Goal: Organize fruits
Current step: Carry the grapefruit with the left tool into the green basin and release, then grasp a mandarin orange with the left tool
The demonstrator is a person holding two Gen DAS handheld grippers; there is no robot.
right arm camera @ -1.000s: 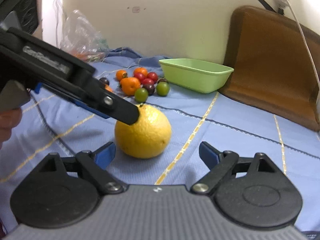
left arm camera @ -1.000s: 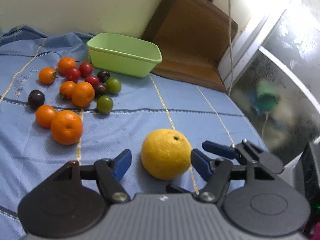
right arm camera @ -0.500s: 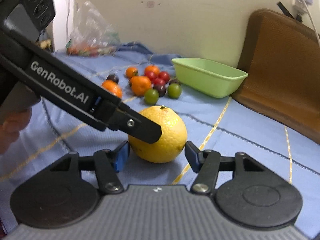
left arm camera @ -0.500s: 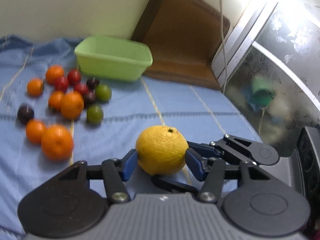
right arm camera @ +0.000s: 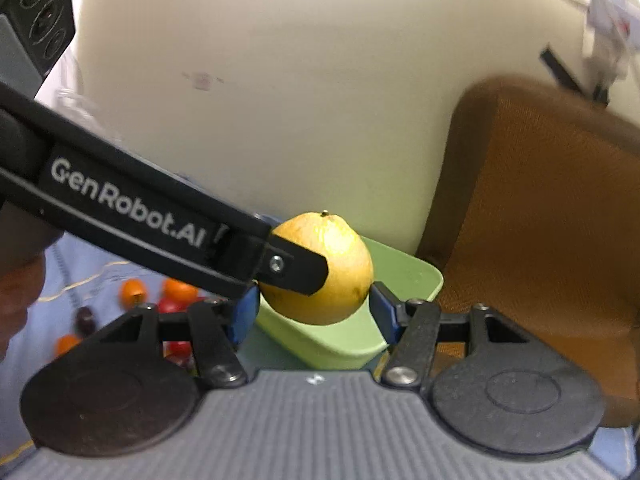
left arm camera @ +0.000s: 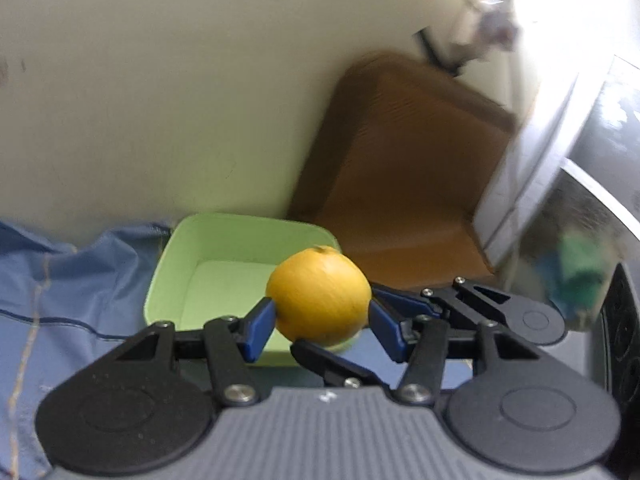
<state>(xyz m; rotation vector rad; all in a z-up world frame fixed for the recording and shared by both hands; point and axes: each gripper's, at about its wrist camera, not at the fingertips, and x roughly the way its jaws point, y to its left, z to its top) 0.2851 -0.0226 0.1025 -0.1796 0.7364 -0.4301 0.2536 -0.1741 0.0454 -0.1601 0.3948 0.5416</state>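
Both grippers have the big yellow citrus fruit [left arm camera: 318,294] and it's up in the air! The left gripper [left arm camera: 318,322] has just been closing, and now its blue pads [left arm camera: 260,330] press the fruit from either side, clenched on it. From the right wrist view the same story: the right gripper [right arm camera: 314,308] has just drawn its jaws in too, blue pads [right arm camera: 242,314] hard against the fruit's flanks, stem end pointing up.

Look at the crossing here. One black finger of the left gripper, with white lettering on its arm, cuts in from the left of the right gripper and lies across the fruit's front. In the left wrist view, the right gripper's fingers [left arm camera: 404,304] reach in from the right, one passing underneath the fruit.

Just beyond and below the fruit sits the light green tub [left arm camera: 176,268], its inside showing bare where visible. It rests on the blue bedsheet [left arm camera: 60,300]. Behind the tub, to the right of the grippers, a brown cushion [right arm camera: 540,208] leans at the cream wall [left arm camera: 180,100].

Down to the left of the right gripper, small oranges [right arm camera: 132,292] and red tomatoes [right arm camera: 180,348] lie blurred on the sheet. A hand [right arm camera: 16,300] shows at the far left edge.
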